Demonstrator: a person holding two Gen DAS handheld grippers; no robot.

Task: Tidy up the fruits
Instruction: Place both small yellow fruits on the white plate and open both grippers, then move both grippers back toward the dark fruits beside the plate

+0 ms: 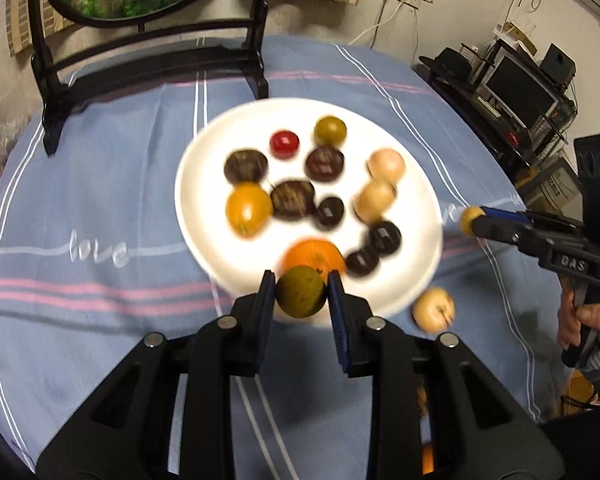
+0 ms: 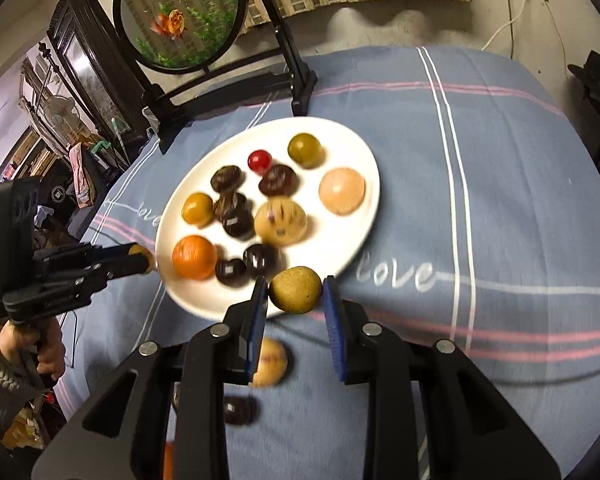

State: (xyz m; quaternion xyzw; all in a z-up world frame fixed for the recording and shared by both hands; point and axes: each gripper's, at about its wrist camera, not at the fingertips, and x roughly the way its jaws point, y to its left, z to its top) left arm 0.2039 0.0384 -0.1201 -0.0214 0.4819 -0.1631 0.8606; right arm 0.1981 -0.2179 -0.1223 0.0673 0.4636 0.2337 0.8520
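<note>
Left wrist view shows the blue striped tablecloth (image 1: 100, 208) covering the surface, and the white plate (image 1: 204, 184) is the landmark for all else. Beyond the plate stands a black-framed goldfish screen (image 1: 152, 40), well apart from it. On the plate lie dark chestnut-like pieces, pale round fruits, a yellow one, a small red one and an orange (image 1: 314, 254) at its near rim.

Both tongs are gripping fruit. The left tongs (image 1: 300, 296) hold an olive-green round fruit (image 1: 300, 298) between the blue pads, just above the plate's near rim and close over the orange. The right tongs (image 2: 295, 290) hold a yellow-green round fruit (image 2: 296, 288), also at the plate's near rim, from the other side.

The step in hand looks like placing both fruits on the plate. The bare white patches are the better targets: for the left, the wide strip at the plate's left side beyond the yellow fruit; for the right, the open room on the plate's right side near the large pale fruit (image 2: 342, 191). Lowering close before releasing should stop them rolling, since round fruit may run to the rim.

Off the plate, a pale fruit (image 2: 270, 362) and a dark piece (image 2: 240, 410) lie on the cloth, near the rim, yet to be gathered.
</note>
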